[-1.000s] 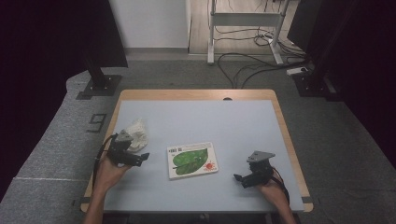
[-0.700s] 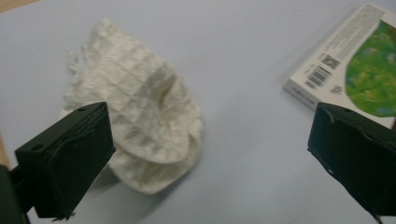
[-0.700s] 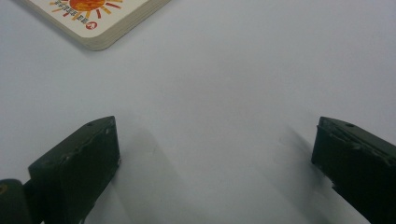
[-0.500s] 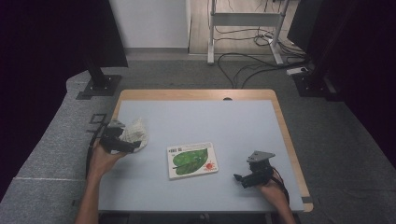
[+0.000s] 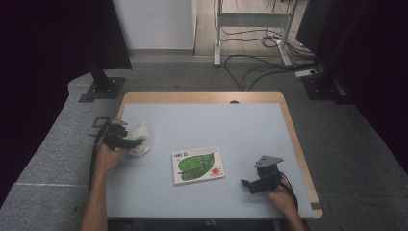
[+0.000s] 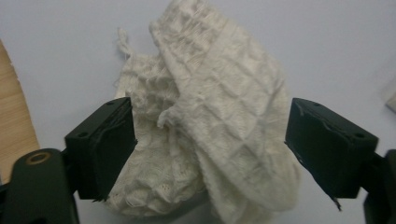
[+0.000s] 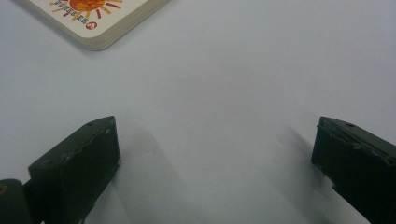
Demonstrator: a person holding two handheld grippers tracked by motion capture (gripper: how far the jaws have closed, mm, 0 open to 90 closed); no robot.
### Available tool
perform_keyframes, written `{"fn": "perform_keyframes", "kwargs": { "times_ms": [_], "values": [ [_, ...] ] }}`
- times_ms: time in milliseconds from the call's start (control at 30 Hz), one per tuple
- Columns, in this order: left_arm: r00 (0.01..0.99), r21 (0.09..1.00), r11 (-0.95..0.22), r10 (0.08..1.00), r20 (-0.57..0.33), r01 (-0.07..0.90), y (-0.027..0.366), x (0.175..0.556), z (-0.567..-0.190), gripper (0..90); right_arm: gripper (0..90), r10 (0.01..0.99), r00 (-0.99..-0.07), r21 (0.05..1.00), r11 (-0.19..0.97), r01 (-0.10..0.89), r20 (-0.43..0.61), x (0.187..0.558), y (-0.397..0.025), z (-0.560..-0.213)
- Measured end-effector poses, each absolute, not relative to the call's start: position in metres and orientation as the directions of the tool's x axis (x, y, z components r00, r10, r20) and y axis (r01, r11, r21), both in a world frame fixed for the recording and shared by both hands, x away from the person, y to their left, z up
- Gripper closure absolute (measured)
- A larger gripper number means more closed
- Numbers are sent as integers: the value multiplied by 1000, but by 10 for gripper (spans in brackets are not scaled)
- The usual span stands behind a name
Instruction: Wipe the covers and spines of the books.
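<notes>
Over at nine o'clock on the pale blue worktop, the left tool is sitting with its jaws spread wide on either side of a crumpled white knitted cloth. Seen through the left gripper view, that cloth is lying bunched in folds between the two black jaws; the jaw at nine o'clock is just brushing its edge, while the one at three o'clock is standing slightly clear, so nothing is being pinched. The cloth is resting on the blue surface close to the wooden rim that is running along the worktop's edge.

Toward five o'clock on the worktop, the right tool is lying low in the person's right hand, its jaws also spread apart and closing on nothing. In the right gripper view, bare blue surface is stretching between its jaws, and a corner of a board book is showing at eleven o'clock, well apart from them.

That book, with a green leaf and a small red sun on its cover, is lying flat near the worktop's centre, between the two tools and touching neither. Nothing is standing between the left tool and the cloth. Beyond the worktop, at twelve o'clock, cables are trailing over the grey floor.
</notes>
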State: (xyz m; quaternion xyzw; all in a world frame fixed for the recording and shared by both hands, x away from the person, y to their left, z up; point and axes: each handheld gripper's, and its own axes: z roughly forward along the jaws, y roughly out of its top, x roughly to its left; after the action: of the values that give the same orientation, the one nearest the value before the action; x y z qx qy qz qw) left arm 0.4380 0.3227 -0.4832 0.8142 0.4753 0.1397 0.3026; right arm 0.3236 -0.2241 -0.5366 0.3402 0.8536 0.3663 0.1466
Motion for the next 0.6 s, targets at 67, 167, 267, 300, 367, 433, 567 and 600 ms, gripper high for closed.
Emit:
{"fn": "perform_keyframes", "kwargs": {
  "times_ms": [67, 167, 267, 300, 367, 433, 567, 600],
  "values": [
    [507, 606, -377, 860, -51, 701, 322, 441, -490, 221, 3, 688, -725, 725, 500, 473, -1, 324, -224, -537],
    [509, 587, -388, 859, -47, 710, 320, 443, -499, 308, 3, 688, -725, 725, 500, 473, -1, 324, -224, -537],
    [510, 585, -381, 858, -66, 716, 319, 444, -503, 412, 3, 688, -726, 725, 500, 473, -1, 324, -224, -537],
    [508, 582, -380, 859, -67, 719, 318, 445, -504, 441, 3, 688, -726, 725, 500, 473, -2, 324, -224, -537],
    [515, 586, -384, 855, -67, 714, 318, 444, -506, 504, 3, 688, -725, 725, 500, 473, -1, 324, -224, -537],
    [514, 594, -383, 855, -60, 707, 318, 443, -506, 558, 3, 688, -726, 726, 500, 473, -2, 324, -224, -537],
    [517, 607, -380, 854, -60, 698, 320, 440, -504, 639, 3, 688, -726, 726, 500, 472, -2, 324, -224, -537],
    [521, 607, -385, 852, -56, 695, 320, 439, -502, 644, 3, 688, -726, 726, 500, 472, -2, 324, -224, -537]
  ]
}}
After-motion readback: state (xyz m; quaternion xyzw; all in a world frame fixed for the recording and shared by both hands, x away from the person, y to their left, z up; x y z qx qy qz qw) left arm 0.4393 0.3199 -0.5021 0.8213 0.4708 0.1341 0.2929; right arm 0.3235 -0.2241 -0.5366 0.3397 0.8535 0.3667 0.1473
